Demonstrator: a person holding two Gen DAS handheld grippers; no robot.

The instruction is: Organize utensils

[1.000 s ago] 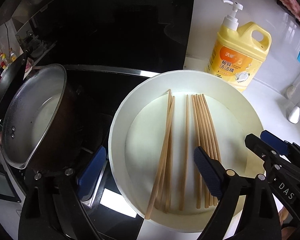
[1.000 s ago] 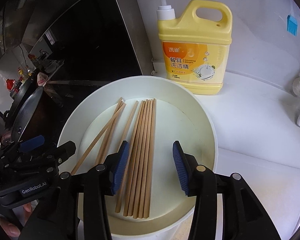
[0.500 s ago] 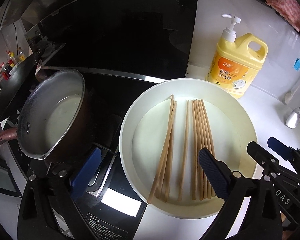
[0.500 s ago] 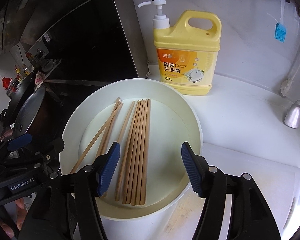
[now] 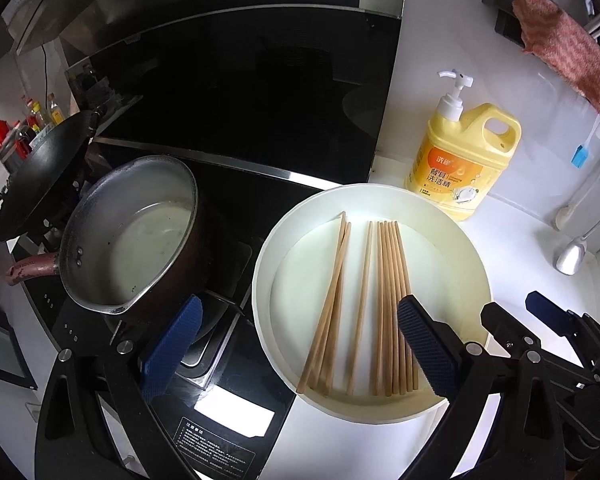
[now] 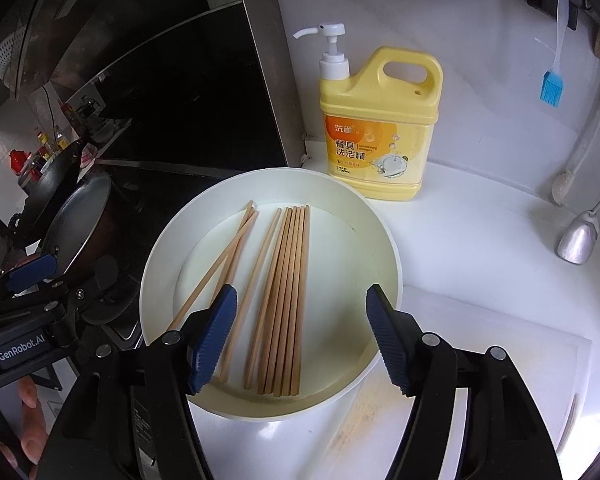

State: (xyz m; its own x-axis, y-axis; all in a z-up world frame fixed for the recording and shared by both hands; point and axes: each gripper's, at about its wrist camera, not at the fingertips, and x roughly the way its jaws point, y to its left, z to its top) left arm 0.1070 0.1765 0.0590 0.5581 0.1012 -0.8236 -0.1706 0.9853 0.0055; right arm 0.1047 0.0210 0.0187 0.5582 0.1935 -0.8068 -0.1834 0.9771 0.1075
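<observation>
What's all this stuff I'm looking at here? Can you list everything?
chopsticks: about nine, light wood, lying in the basin
basin: one, white, on the counter
detergent jug: one, yellow with a white pump, behind the basin
saucepan: one, metal, on the stove
wok: one, black, behind the saucepan
silicone brush: one, blue, hanging on the wall
cloth: one, pink, hanging
cutting board: one, white, right of the basin
left gripper: black, blue pads, open
right gripper: black, blue pads, opening, empty

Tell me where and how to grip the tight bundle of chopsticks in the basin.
Grip the bundle of chopsticks across its middle, coming from above with pads on either long side. They lie flat and parallel on the white basin floor; its raised rim blocks a level approach.
</observation>
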